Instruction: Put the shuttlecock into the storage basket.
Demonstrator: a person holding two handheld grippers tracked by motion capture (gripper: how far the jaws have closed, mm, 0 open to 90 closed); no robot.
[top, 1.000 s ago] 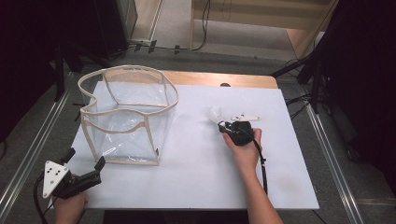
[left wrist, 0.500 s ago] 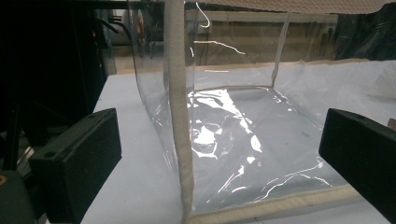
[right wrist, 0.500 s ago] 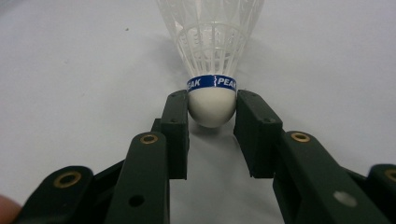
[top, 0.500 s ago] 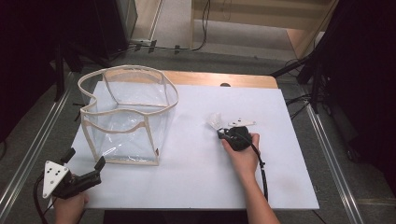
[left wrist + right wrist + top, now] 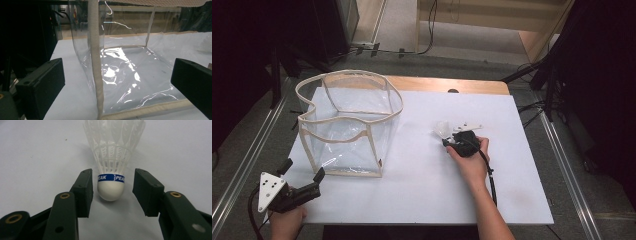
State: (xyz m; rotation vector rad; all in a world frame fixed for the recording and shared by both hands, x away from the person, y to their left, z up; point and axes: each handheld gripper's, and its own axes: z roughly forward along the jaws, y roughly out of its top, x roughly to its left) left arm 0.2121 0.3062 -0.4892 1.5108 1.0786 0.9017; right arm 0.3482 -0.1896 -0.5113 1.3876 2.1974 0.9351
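Note:
A white shuttlecock [image 5: 111,187] with a blue band lies on the white table, cork end toward me. My right gripper [image 5: 113,182] straddles the cork. Its jaws have just been opening and now stand open, with a clear gap on the right side of the cork. In the high view the shuttlecock [image 5: 442,128] lies just beyond the right gripper [image 5: 448,138], right of the table's middle. My left gripper [image 5: 303,171] is open at the near left corner, facing the near corner seam [image 5: 95,62] of a clear plastic bag [image 5: 347,120] with cream trim.
The bag stands open-topped on the left half of the white table [image 5: 422,190]. A wooden edge [image 5: 452,84] runs along the far side. Metal rails [image 5: 562,155] flank the table, and cables lie on the floor beyond.
The right hand and the shuttlecock at its tip have shifted slightly toward the near side. The left gripper has kept still.

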